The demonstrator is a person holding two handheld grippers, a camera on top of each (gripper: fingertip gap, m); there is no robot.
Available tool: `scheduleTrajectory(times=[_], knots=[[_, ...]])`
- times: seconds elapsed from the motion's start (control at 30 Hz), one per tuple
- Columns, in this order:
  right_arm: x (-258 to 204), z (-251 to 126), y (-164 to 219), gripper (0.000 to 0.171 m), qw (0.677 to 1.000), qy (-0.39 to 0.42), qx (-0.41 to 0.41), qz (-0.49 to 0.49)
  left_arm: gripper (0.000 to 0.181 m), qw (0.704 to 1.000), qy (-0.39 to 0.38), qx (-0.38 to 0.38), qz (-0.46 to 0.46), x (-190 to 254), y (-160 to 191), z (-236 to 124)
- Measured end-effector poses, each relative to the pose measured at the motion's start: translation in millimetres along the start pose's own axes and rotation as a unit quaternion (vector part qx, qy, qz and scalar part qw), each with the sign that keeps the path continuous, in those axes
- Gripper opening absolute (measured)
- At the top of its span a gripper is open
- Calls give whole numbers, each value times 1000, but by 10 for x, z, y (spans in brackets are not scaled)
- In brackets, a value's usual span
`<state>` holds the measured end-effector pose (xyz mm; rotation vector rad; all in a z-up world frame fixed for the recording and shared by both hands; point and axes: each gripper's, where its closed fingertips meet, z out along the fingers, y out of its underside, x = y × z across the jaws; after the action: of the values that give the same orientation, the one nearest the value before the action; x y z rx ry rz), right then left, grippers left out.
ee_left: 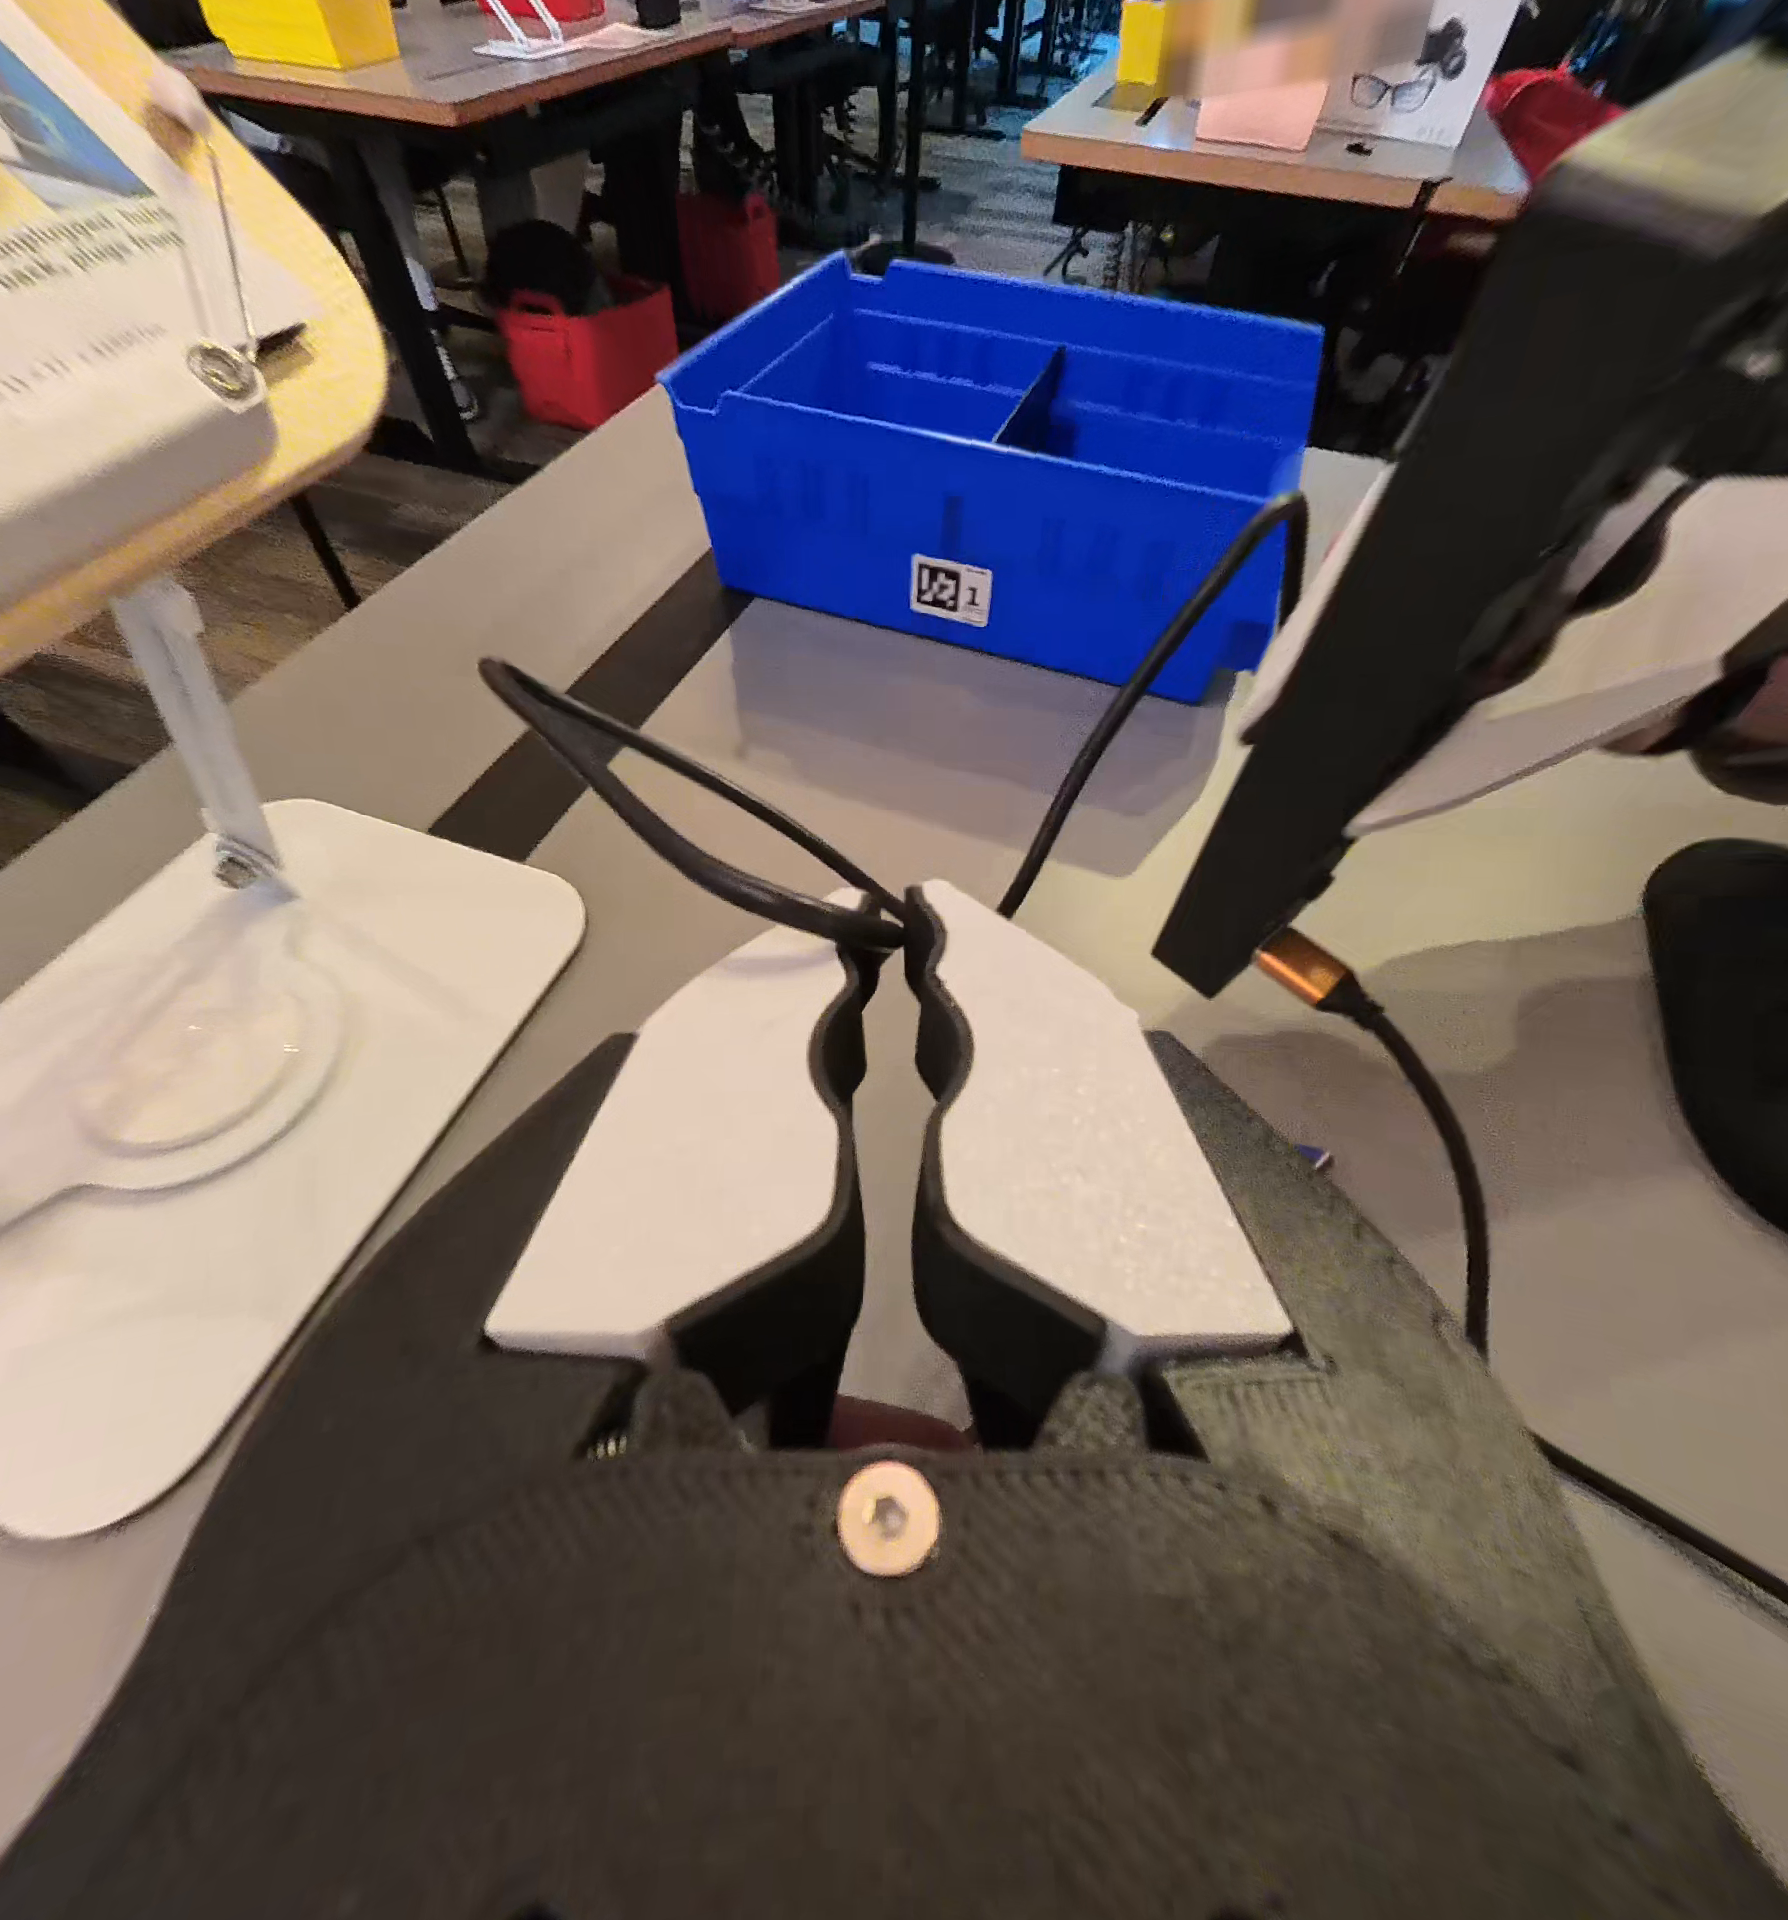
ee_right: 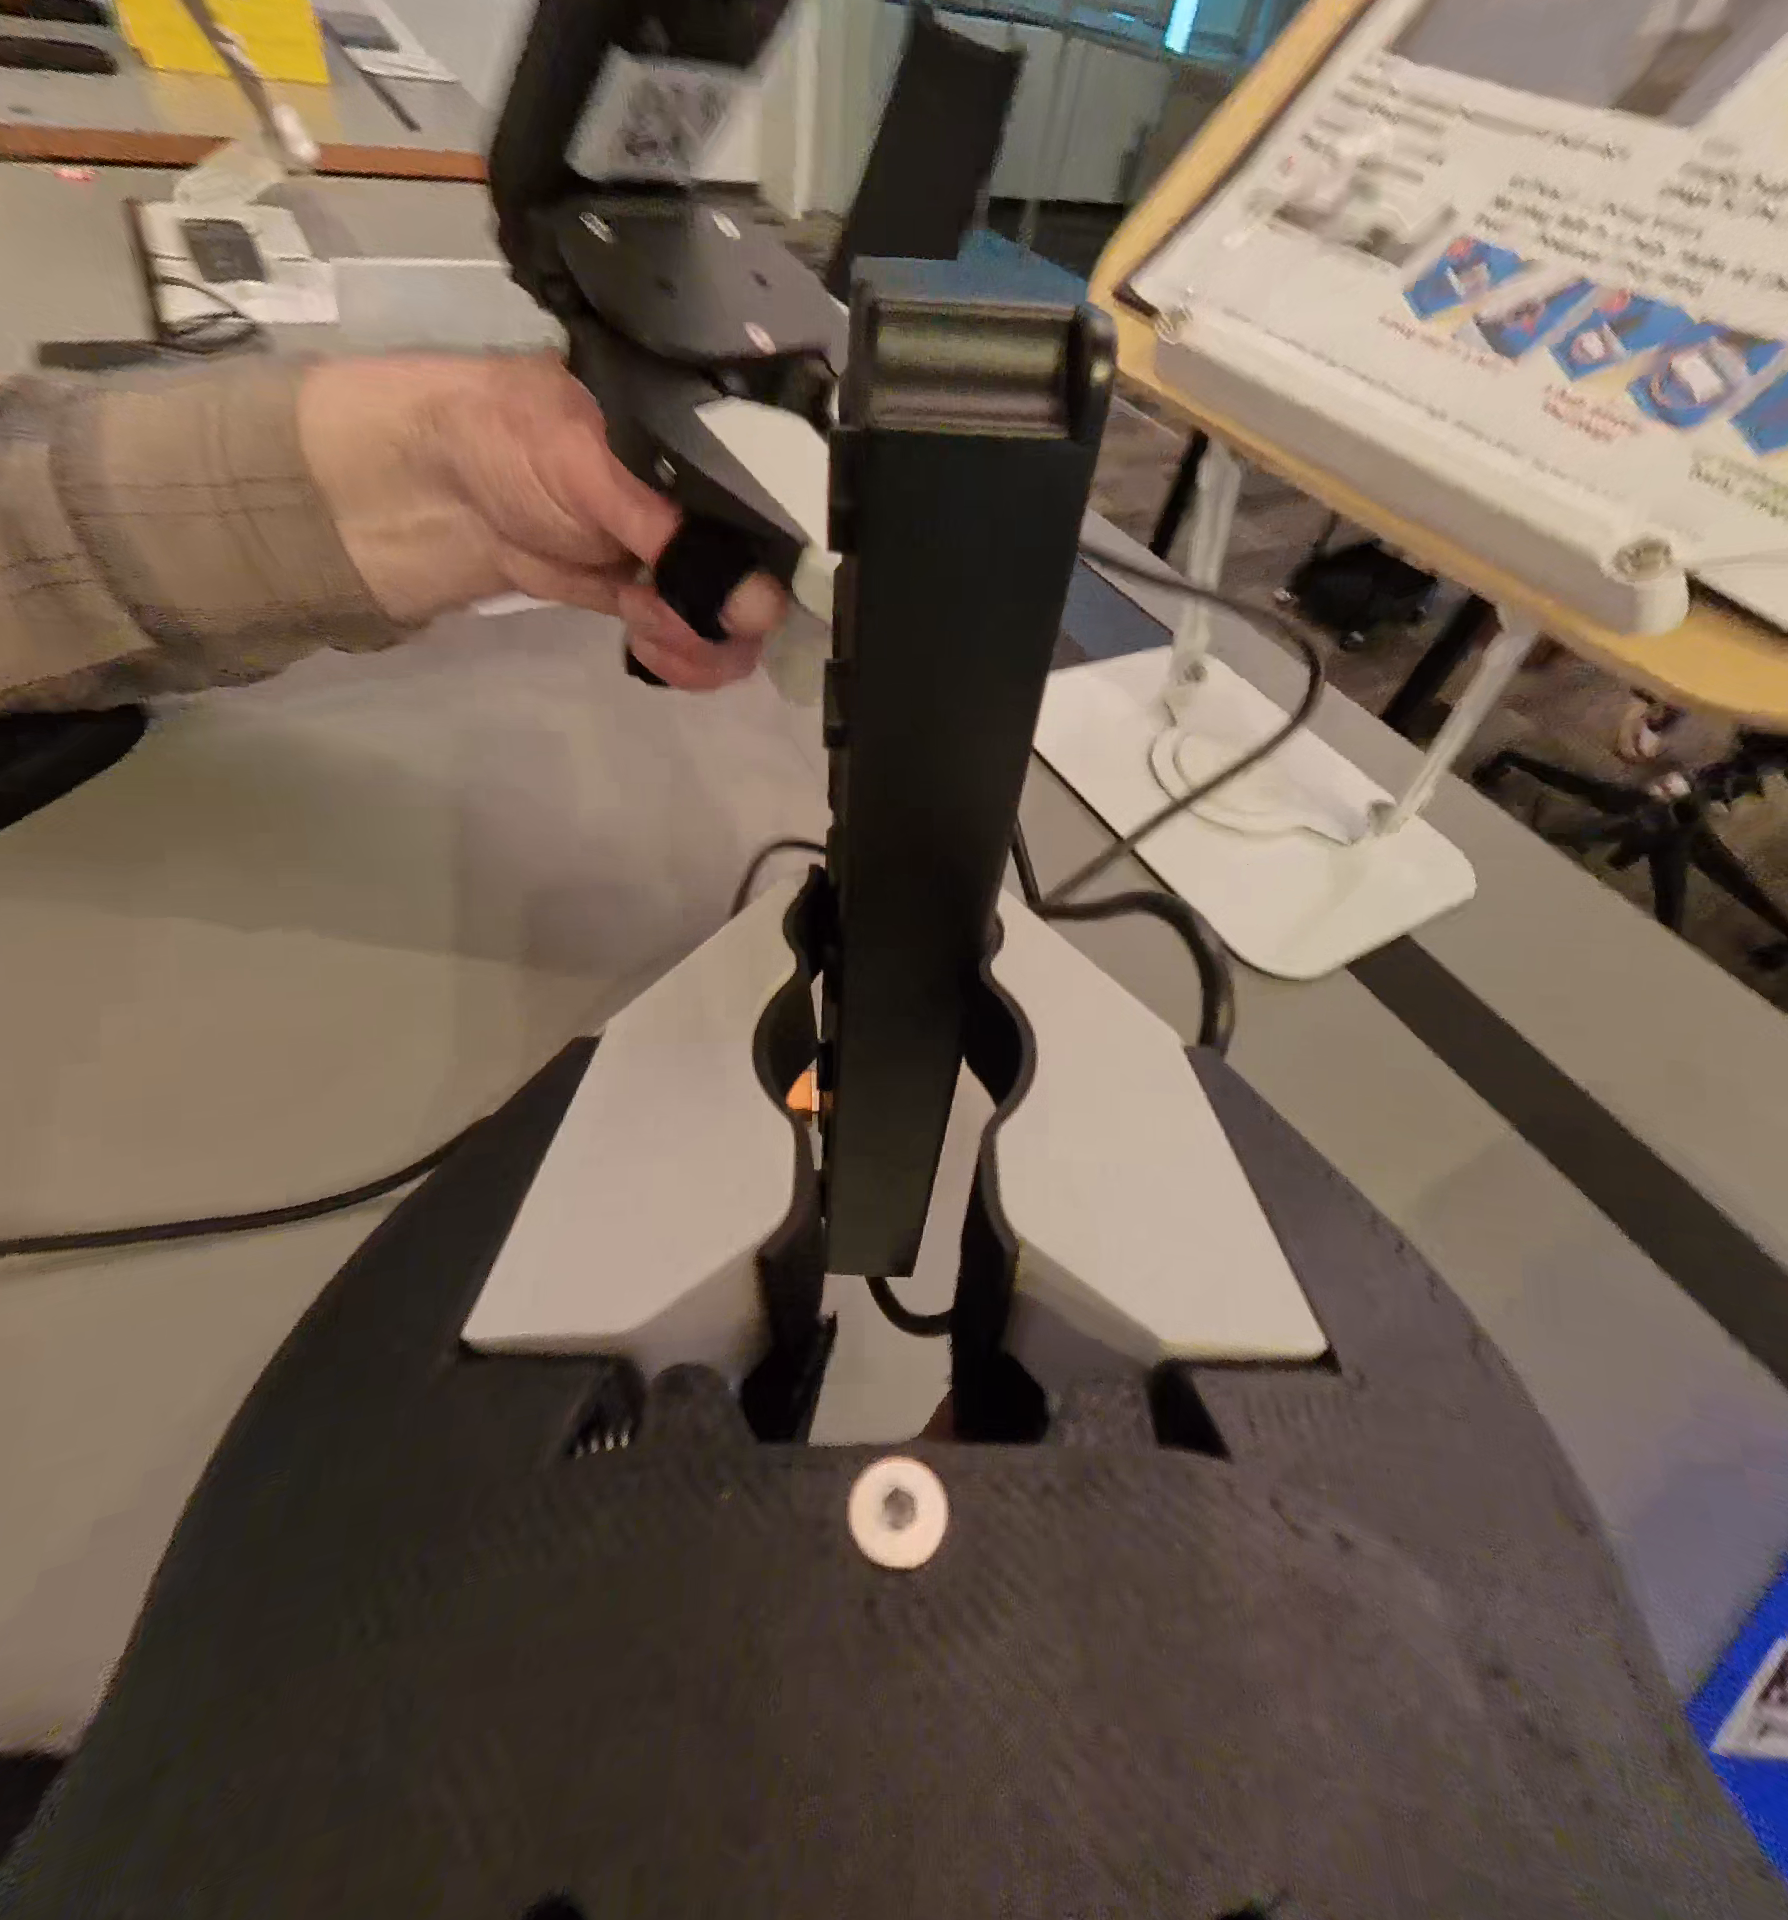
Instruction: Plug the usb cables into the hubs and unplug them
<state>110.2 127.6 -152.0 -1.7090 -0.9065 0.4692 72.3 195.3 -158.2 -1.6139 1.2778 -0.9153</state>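
In the left wrist view my left gripper [ee_left: 905, 920] is shut on a thin black cable [ee_left: 661, 774] pinched at its fingertips. The cable loops up to the left, and another strand rises toward the blue bin. My right gripper [ee_right: 905, 935] is shut on a long black USB hub [ee_right: 952, 727], which stands upright between its pads. The hub also shows at the right of the left wrist view [ee_left: 1441, 623], tilted above the table. A copper-coloured plug [ee_left: 1305, 971] sits in its lower end and trails a black cable. That plug shows orange beside the hub in the right wrist view [ee_right: 802, 1096].
A blue divided bin [ee_left: 994, 468] stands at the far table edge. A white stand base [ee_left: 246, 1039] carries a tilted instruction board [ee_left: 90, 312] at the left. A person's hand [ee_right: 474, 499] holds the left gripper's handle behind the hub. More tables lie beyond.
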Motion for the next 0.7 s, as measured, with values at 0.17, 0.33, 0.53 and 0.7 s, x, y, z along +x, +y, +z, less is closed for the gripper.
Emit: scheduleTrajectory(times=[0.17,0.33,0.53,0.7], knots=[[315,208,230,22,993,112,-15,28,4,999,-32,-12,27,-145,10,34],[455,360,352,21,986,128,-33,106,4,997,-62,-21,51,-232,91,74],[406,432,488,22,972,68,-44,222,4,995,-54,-51,71,-225,189,62],[451,403,574,22,949,21,-38,313,4,994,-31,-79,64,-157,304,102]])
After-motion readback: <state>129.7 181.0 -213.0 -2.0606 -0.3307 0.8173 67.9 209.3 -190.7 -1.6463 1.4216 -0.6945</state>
